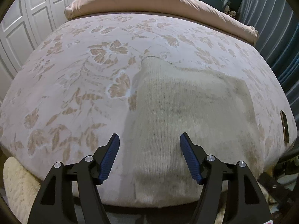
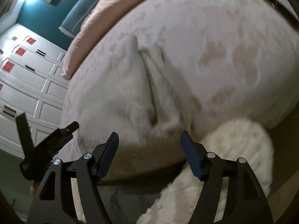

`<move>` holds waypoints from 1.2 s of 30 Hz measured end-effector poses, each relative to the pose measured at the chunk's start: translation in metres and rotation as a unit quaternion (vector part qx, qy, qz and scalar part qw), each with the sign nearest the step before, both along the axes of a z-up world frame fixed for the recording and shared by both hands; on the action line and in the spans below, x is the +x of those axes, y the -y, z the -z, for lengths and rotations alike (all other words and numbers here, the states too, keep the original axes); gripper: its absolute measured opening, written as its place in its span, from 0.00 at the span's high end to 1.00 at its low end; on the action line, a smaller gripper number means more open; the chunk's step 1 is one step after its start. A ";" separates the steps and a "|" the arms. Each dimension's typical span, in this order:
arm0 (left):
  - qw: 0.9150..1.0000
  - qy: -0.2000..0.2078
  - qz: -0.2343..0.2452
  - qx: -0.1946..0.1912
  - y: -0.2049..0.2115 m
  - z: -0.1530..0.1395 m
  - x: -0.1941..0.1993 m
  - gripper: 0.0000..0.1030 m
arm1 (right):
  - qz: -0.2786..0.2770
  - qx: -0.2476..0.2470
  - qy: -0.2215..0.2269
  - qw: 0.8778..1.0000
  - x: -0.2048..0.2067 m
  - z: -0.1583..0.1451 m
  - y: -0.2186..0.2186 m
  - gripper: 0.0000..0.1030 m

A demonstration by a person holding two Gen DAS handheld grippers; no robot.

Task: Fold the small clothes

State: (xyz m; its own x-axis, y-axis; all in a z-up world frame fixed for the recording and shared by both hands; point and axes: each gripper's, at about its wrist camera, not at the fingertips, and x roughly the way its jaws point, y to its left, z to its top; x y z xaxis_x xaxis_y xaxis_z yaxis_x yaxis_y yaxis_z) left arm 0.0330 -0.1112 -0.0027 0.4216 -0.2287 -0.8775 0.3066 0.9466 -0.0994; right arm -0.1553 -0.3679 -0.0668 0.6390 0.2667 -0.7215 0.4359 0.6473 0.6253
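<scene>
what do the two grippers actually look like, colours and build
Both look the same. The left gripper and right gripper each have matte black angular link arms with triangular cut-outs, joined by round silver pivot bolts. The fingers carry dark blue ribbed pads on their inner faces. No cables or sleeves show. The left gripper also appears in the right wrist view as a black shape.

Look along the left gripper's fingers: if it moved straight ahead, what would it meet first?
Most likely the cream knitted garment lying on the floral bedspread; the open left gripper points at its near end, though depth is uncertain.
</scene>
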 end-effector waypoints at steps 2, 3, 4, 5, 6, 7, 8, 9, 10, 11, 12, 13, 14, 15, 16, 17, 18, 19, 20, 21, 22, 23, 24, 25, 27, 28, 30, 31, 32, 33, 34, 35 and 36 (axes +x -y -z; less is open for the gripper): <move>1.000 0.004 0.001 0.003 -0.004 -0.003 -0.006 0.37 | -0.001 0.016 -0.001 1.000 0.002 0.006 -0.005 0.34; 1.000 0.006 0.001 0.004 -0.007 -0.005 -0.009 0.37 | -0.001 0.025 -0.002 1.000 0.007 0.008 -0.005 0.33; 1.000 0.009 0.000 0.005 -0.010 -0.006 -0.012 0.36 | -0.001 0.031 0.000 1.000 0.009 0.008 -0.005 0.33; 1.000 0.011 -0.001 0.006 -0.014 -0.007 -0.014 0.36 | -0.001 0.033 0.001 0.999 0.013 0.008 -0.006 0.33; 1.000 0.012 -0.003 0.007 -0.021 -0.008 -0.017 0.36 | 0.002 0.031 -0.002 1.000 0.016 0.006 -0.008 0.33; 1.000 0.012 -0.005 0.008 -0.026 -0.008 -0.019 0.36 | 0.005 0.028 0.001 1.000 0.018 0.004 -0.007 0.34; 1.000 0.011 -0.007 0.008 -0.032 -0.008 -0.020 0.36 | 0.010 0.024 0.004 1.000 0.022 -0.001 -0.008 0.37; 1.000 0.008 -0.012 0.009 -0.039 -0.007 -0.022 0.36 | 0.013 0.022 0.006 1.000 0.025 -0.004 -0.007 0.42; 1.000 0.006 -0.015 0.009 -0.044 -0.006 -0.022 0.36 | 0.014 0.018 0.011 1.000 0.028 -0.009 -0.008 0.52; 1.000 0.001 -0.022 0.006 -0.053 -0.005 -0.023 0.36 | 0.019 0.000 0.011 1.000 0.030 -0.016 -0.010 0.61; 1.000 -0.002 -0.027 0.004 -0.060 -0.004 -0.024 0.36 | 0.018 -0.018 0.009 1.000 0.033 -0.022 -0.015 0.65; 0.999 -0.004 -0.032 0.002 -0.066 -0.003 -0.025 0.36 | 0.012 -0.037 0.008 0.999 0.036 -0.028 -0.019 0.69; 0.999 -0.006 -0.037 0.001 -0.075 -0.002 -0.026 0.36 | 0.000 -0.062 0.004 0.998 0.042 -0.033 -0.026 0.69; 0.999 -0.007 -0.040 0.001 -0.082 -0.002 -0.027 0.36 | -0.007 -0.075 0.004 0.997 0.046 -0.036 -0.030 0.69; 0.999 -0.008 -0.044 0.003 -0.090 -0.001 -0.028 0.36 | -0.011 -0.081 0.004 0.997 0.050 -0.037 -0.032 0.65; 0.999 -0.008 -0.046 0.003 -0.095 0.000 -0.029 0.36 | -0.013 -0.084 -0.004 0.996 0.054 -0.032 -0.032 0.61; 0.999 -0.010 -0.048 0.002 -0.101 0.001 -0.030 0.36 | -0.009 -0.082 -0.012 0.997 0.055 -0.028 -0.031 0.49; 0.999 -0.012 -0.052 0.001 -0.107 0.001 -0.030 0.36 | -0.002 -0.075 -0.018 0.997 0.056 -0.022 -0.027 0.46; 0.998 -0.014 -0.057 -0.002 -0.114 0.002 -0.031 0.36 | 0.006 -0.063 -0.023 0.998 0.059 -0.015 -0.025 0.48; 0.998 -0.015 -0.061 -0.004 -0.120 0.002 -0.032 0.36 | 0.011 -0.056 -0.033 0.998 0.061 -0.008 -0.024 0.55; 0.998 -0.016 -0.066 -0.006 -0.126 0.002 -0.032 0.35 | 0.016 -0.057 -0.036 0.998 0.065 -0.006 -0.024 0.74; 0.997 -0.016 -0.072 -0.009 -0.134 0.002 -0.031 0.35 | 0.018 -0.057 -0.034 0.998 0.068 -0.008 -0.027 0.80; 0.997 -0.015 -0.079 -0.013 -0.143 0.001 -0.030 0.35 | 0.016 -0.059 -0.028 0.998 0.073 -0.014 -0.032 0.82; 0.996 -0.014 -0.084 -0.015 -0.148 0.000 -0.030 0.35 | 0.007 -0.063 -0.012 0.998 0.078 -0.026 -0.040 0.83; 0.994 -0.010 -0.104 -0.019 -0.166 -0.002 -0.028 0.35 | -0.035 -0.080 0.042 0.995 0.095 -0.070 -0.075 0.84; 0.993 -0.008 -0.114 -0.019 -0.175 -0.004 -0.026 0.35 | -0.060 -0.082 0.067 0.993 0.103 -0.090 -0.095 0.84; 0.990 -0.005 -0.140 -0.015 -0.196 -0.007 -0.025 0.35 | -0.129 -0.081 0.126 0.980 0.118 -0.130 -0.149 0.84; 0.988 -0.006 -0.155 -0.013 -0.208 -0.007 -0.024 0.35 | -0.169 -0.071 0.153 0.971 0.126 -0.145 -0.179 0.85; 0.987 -0.007 -0.163 -0.010 -0.215 -0.007 -0.023 0.35 | -0.212 -0.058 0.170 0.961 0.134 -0.154 -0.211 0.85; 0.985 -0.009 -0.173 -0.006 -0.223 -0.007 -0.022 0.35 | -0.246 -0.055 0.176 0.951 0.143 -0.158 -0.241 0.85; 0.983 -0.010 -0.182 -0.002 -0.229 -0.007 -0.022 0.35 | -0.259 -0.058 0.176 0.948 0.147 -0.156 -0.255 0.85; 0.982 -0.011 -0.190 0.000 -0.235 -0.007 -0.023 0.35 | -0.279 -0.062 0.170 0.943 0.155 -0.149 -0.278 0.85; 0.981 -0.012 -0.195 0.000 -0.238 -0.008 -0.023 0.35 | -0.283 -0.054 0.163 0.944 0.160 -0.143 -0.285 0.85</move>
